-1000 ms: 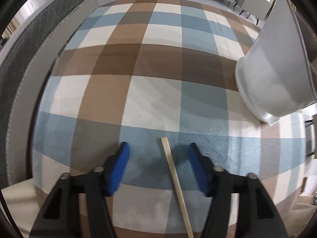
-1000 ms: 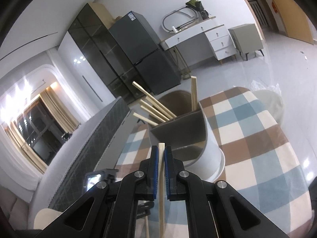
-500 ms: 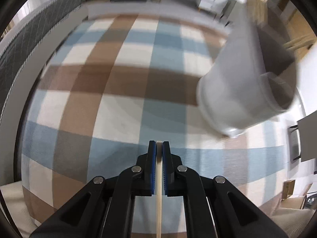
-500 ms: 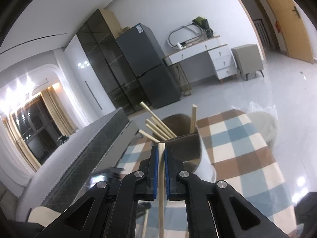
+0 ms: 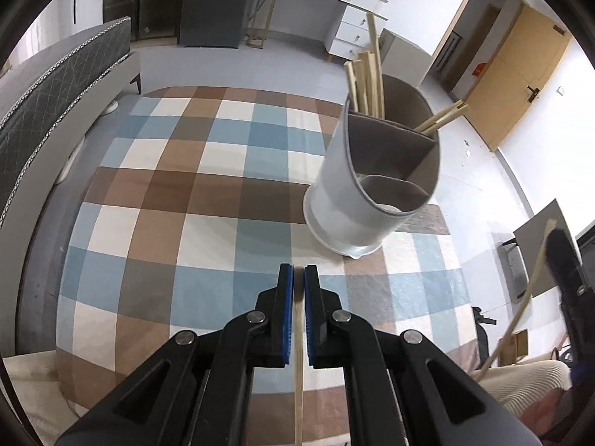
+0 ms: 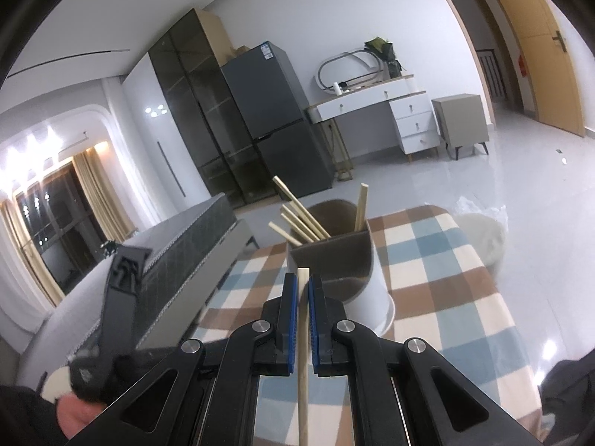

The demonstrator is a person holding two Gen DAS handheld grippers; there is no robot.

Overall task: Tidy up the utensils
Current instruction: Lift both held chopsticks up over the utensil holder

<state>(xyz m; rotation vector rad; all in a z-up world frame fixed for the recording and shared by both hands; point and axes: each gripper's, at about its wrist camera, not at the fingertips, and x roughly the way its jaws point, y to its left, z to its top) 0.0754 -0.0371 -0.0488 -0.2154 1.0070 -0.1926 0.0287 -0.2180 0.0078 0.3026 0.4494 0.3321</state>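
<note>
Both tools level above checked cloth (image 5: 208, 200), each clamping a chopstick.

A grey fridge (image 6: 277, 122) stands against the white wall beside a dark glass cabinet (image 6: 200, 122). To its right are a white desk (image 6: 386, 111) with drawers and a beige nightstand (image 6: 461, 120). The floor (image 6: 483, 174) is glossy grey tile. A wooden door (image 5: 517, 74) is shut. Curtains (image 6: 89, 186) hang under bright ceiling lights. A grey quilted sofa (image 5: 55, 85) edges the checked cloth (image 5: 186, 200).

surface: checkered tablecloth (image 5: 193, 223) | on it: white utensil holder (image 5: 357, 200), upright
</note>
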